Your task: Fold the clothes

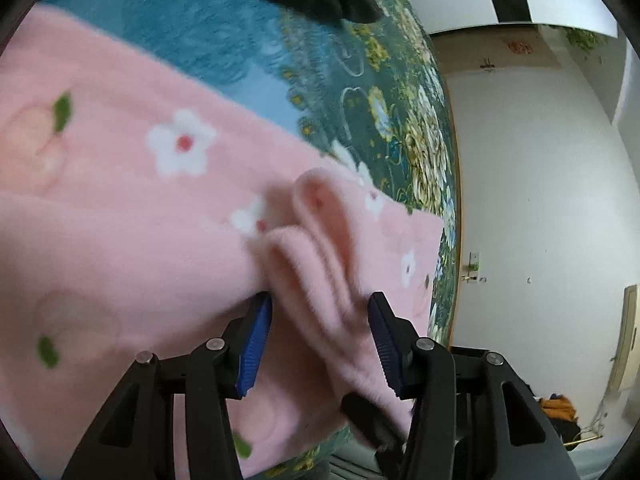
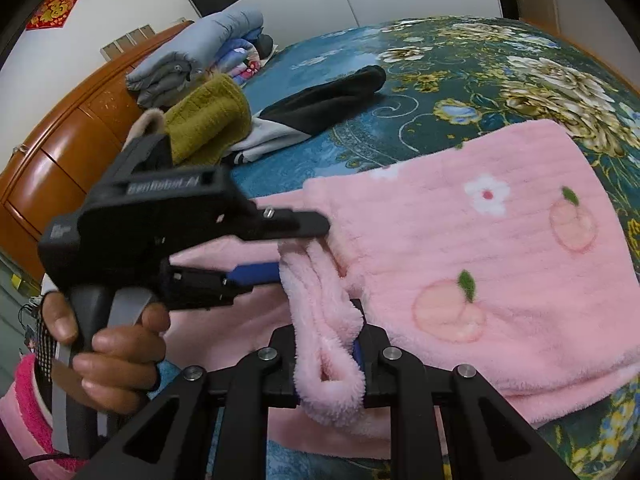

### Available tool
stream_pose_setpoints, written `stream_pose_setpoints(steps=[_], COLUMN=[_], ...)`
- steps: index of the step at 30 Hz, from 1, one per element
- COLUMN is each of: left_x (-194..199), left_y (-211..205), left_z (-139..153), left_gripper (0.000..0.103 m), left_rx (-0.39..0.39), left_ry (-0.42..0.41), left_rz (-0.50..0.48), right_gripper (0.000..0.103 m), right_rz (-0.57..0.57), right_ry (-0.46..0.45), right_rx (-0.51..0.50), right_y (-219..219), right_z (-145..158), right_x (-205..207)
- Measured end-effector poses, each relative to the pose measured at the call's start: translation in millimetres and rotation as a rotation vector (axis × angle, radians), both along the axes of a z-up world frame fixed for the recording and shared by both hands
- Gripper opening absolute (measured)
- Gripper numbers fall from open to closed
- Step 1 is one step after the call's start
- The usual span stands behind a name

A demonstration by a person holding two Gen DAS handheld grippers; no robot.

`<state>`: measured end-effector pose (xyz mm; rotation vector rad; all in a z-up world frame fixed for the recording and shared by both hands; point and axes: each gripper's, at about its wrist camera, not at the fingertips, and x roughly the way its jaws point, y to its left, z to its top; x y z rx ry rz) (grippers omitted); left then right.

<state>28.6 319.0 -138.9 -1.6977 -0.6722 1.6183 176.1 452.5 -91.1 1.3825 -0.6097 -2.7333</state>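
A pink fleece garment [image 2: 480, 264] with white flowers and peach prints lies partly folded on the bed; it also fills the left wrist view [image 1: 120, 208]. My right gripper [image 2: 332, 344] is shut on a bunched fold of it at the near edge. My left gripper [image 1: 316, 332] stands open, its blue pads [image 1: 256, 344] either side of a thick roll of the same fleece without pinching it. In the right wrist view the left gripper [image 2: 296, 248] reaches in from the left, held by a hand [image 2: 116, 344].
The bed has a dark teal flowered cover [image 2: 460, 76]. A black and white garment [image 2: 320, 104], a mustard fleece piece [image 2: 204, 120] and folded quilts [image 2: 200, 52] lie at its far side by a wooden headboard [image 2: 60, 152]. A white wall and door [image 1: 520, 220] stand beyond the bed.
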Motion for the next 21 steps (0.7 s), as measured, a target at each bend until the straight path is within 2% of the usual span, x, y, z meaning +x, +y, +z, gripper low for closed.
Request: stream_pose_setpoints(steps=[2,4,8,10,12,14,16,17,21], left_x=[-1.9,-4.4,-1.7,-5.8,-12.0,-18.6,-21.2,-21.9,-21.5], left_y=[8.1,11.5,15.2,16.0,13.4,8.4,0.5,-4.4,-21.7], left_z=[11.3,24.8,53.1,49.6,34.4,13.0,0.9,-3.3,3.0], left_gripper=[0.024,0.016,0.014,0.014,0.014,0.014,0.018,0.018,0.02], left_rx=[-0.022,-0.038,-0.072,-0.115,-0.145,-0.17,-0.149,-0.132,-0.097], left_ry=[0.061,0.132,0.319,0.354,0.321,0.258,0.212,0.193,0.174], left_rz=[-0.021,-0.055,-0.136,-0.159,-0.162,-0.146,-0.117,-0.102,-0.071], right_gripper=[0.021,0.021,0.021,0.022,0.023,0.03,0.052,0.056,0.057], right_rz=[0.0,-0.002,0.007,0.011,0.013,0.026,0.052,0.065,0.03], right_ry=[-0.002,-0.004,0.012,0.005,-0.032,-0.066,-0.065,-0.064,-0.012], right_rx=[0.009,0.024,0.047,0.053,0.06,0.045,0.002,-0.02,-0.047], right_y=[-1.5,-4.6,-12.6,-17.2,-22.5,-25.1,-24.6,-24.4,-4.8], right_z=[1.0,3.2,8.6,6.5,-3.6,-13.8,-17.3,-19.0,-6.1], right_x=[-0.1,-0.9,-5.8,-11.6,-19.5,-23.0,-20.3,-19.0,-7.4])
